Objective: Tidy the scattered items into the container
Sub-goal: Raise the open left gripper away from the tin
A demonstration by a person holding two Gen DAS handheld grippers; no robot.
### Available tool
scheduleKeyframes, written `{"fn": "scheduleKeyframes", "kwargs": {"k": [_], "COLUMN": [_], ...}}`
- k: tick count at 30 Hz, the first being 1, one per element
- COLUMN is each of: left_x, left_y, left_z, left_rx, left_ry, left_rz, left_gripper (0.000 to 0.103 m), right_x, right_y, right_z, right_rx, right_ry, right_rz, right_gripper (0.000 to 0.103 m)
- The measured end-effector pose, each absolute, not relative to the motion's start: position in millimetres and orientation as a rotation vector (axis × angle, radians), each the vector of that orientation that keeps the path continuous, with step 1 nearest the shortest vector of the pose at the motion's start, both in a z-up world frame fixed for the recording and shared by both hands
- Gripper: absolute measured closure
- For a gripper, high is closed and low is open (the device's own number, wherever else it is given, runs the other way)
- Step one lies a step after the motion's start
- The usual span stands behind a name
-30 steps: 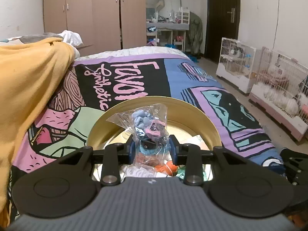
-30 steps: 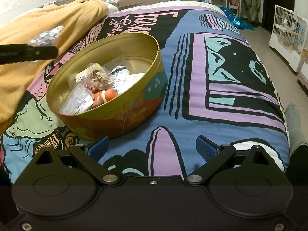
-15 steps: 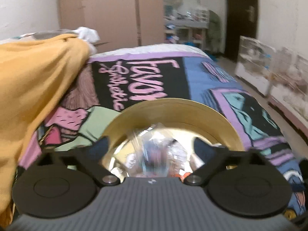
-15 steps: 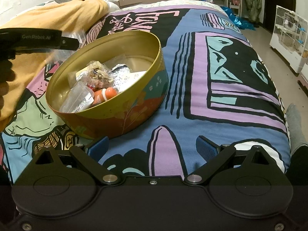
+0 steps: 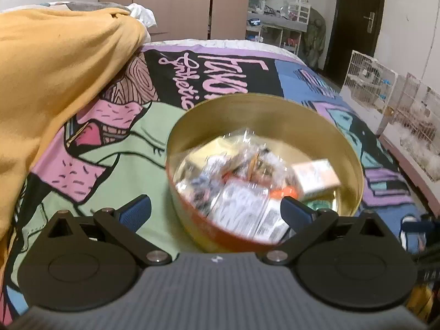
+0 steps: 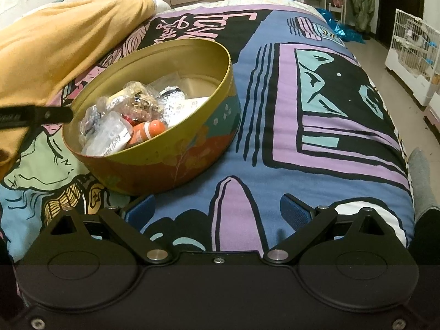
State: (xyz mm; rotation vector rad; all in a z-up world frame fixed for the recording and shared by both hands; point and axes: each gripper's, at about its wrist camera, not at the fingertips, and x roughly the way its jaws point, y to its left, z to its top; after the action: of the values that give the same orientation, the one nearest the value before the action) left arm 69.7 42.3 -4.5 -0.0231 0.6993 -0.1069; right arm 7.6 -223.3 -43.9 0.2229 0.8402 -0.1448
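Note:
A round gold tin (image 5: 247, 99) (image 6: 192, 143) sits on the patterned bedspread. It holds several small packets, among them an orange item (image 6: 148, 132) and a small box (image 5: 316, 176). A clear bag of blue and pink bits (image 6: 93, 115) lies at the tin's left side, blurred in the left wrist view. My left gripper (image 5: 217, 211) is open and empty, just short of the tin's near rim; its finger (image 6: 55, 114) shows at the tin's left edge. My right gripper (image 6: 217, 211) stands open over bare bedspread, right of the tin.
A yellow blanket (image 5: 55, 68) is heaped along the left of the bed. The bed's right edge drops to the floor, where white pet cages (image 5: 385, 96) stand. A person's grey sock (image 6: 423, 181) is at the bed's right corner.
My left gripper opened and let go of the clear bag, which dropped into the tin. It then sank and shifted left of the tin's middle. The right gripper has not moved.

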Motion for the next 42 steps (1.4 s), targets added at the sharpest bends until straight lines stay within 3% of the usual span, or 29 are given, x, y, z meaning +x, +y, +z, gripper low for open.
{"fn": "scheduleKeyframes", "kwargs": {"k": [17, 42], "left_x": [21, 19], "left_y": [53, 57], "left_z": [-41, -71], "left_rx": [-0.053, -0.044], "left_ry": [0.679, 0.688], "left_rz": [-0.158, -0.098], "left_gripper": [0.000, 0.000], "right_x": [11, 22], "right_y": [-217, -216], "right_z": [-47, -55], "right_rx": [0.198, 0.185], "right_ry": [0.846, 0.867], "right_rz": [-0.135, -0.155], "right_gripper": [0.005, 0.005]}}
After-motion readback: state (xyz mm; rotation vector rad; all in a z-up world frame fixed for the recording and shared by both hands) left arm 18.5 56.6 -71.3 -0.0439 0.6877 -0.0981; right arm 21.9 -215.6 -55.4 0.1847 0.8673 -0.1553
